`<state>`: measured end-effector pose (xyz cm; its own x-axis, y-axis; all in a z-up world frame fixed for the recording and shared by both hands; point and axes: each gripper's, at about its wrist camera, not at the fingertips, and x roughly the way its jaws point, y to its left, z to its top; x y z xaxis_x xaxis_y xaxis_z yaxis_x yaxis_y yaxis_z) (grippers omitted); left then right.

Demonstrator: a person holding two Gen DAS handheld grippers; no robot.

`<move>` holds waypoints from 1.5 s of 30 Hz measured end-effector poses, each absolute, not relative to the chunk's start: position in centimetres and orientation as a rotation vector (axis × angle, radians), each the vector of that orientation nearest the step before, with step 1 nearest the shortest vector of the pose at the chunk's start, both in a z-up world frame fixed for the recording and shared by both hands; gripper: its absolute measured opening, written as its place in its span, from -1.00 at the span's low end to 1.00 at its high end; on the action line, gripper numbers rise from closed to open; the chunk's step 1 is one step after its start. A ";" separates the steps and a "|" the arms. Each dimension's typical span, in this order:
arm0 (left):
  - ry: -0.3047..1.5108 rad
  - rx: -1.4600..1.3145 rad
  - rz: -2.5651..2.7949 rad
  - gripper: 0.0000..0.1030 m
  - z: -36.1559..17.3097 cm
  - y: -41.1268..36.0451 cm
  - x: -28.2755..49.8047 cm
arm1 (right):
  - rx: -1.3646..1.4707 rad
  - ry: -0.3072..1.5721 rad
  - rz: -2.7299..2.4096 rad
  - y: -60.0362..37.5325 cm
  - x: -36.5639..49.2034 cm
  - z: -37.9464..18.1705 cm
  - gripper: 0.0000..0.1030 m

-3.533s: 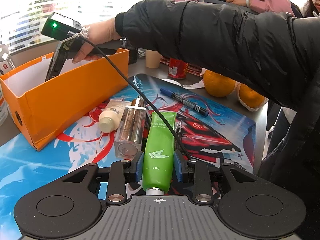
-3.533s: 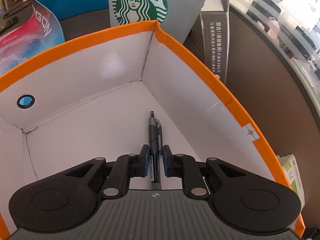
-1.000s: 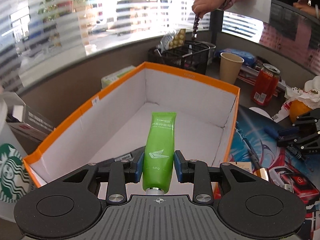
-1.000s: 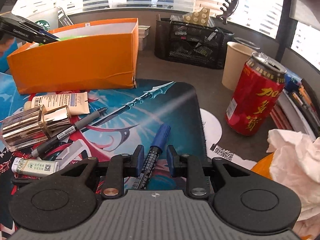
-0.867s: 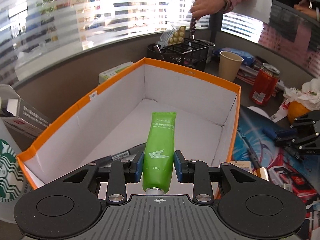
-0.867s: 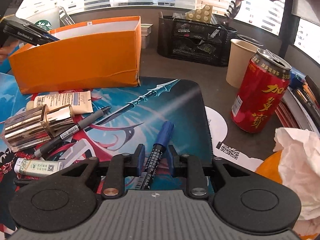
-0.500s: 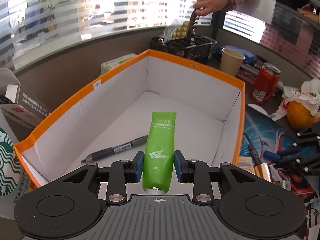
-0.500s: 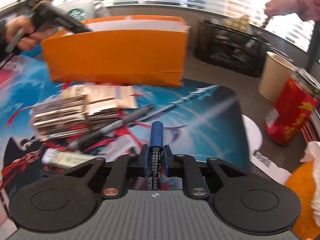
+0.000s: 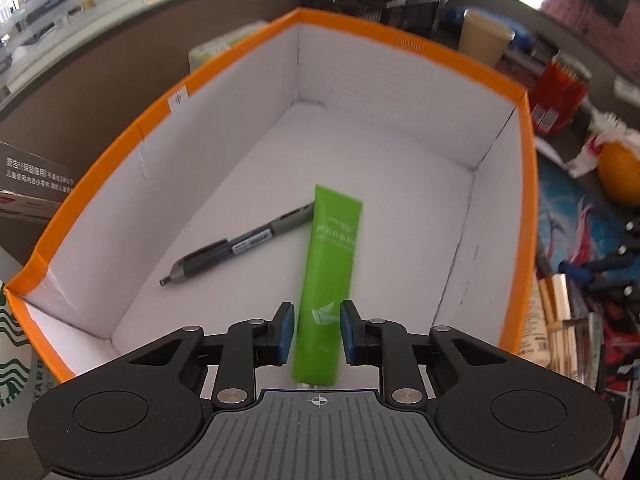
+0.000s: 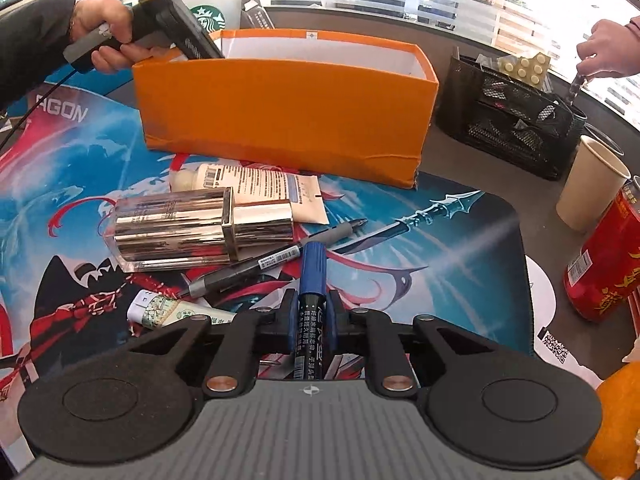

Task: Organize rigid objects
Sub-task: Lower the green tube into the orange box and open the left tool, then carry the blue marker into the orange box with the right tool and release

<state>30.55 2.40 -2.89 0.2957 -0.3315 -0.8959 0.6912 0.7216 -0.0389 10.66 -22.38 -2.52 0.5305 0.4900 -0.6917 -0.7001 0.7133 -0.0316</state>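
My left gripper (image 9: 316,330) hangs over the orange box (image 9: 404,42) with its jaws parted. The green tube (image 9: 330,276) is between the pads, tilted and blurred, with gaps on both sides, its far end on the box floor beside a grey pen (image 9: 236,246). My right gripper (image 10: 313,322) is shut on a blue marker (image 10: 313,280) above the printed mat (image 10: 440,248). On the mat lie a gold perfume bottle (image 10: 188,232), a cream tube (image 10: 256,186), a grey pen (image 10: 276,260) and a small white tube (image 10: 176,314). The orange box (image 10: 288,108) stands behind them.
A red can (image 10: 608,260), a paper cup (image 10: 588,184) and a black mesh organizer (image 10: 508,116) stand at the right. Another person's hand (image 10: 608,48) reaches into the organizer. An orange (image 9: 620,174) and tissue lie right of the box. A Starbucks bag (image 9: 16,360) is left of it.
My left jaws have opened and the green tube has slipped down, its tip now resting in the box. My right gripper has lifted the blue marker and swung toward the box.
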 end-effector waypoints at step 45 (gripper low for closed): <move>0.948 0.189 -0.837 -0.64 0.2 -0.4 28.0 | -0.371 0.300 0.811 -13.5 21.0 12.8 -0.74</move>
<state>27.96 -0.37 0.25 0.3036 -0.5487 -0.7789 0.7051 0.6792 -0.2037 21.02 -13.52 12.77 0.6531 0.6449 -0.3970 -0.7480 0.6310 -0.2057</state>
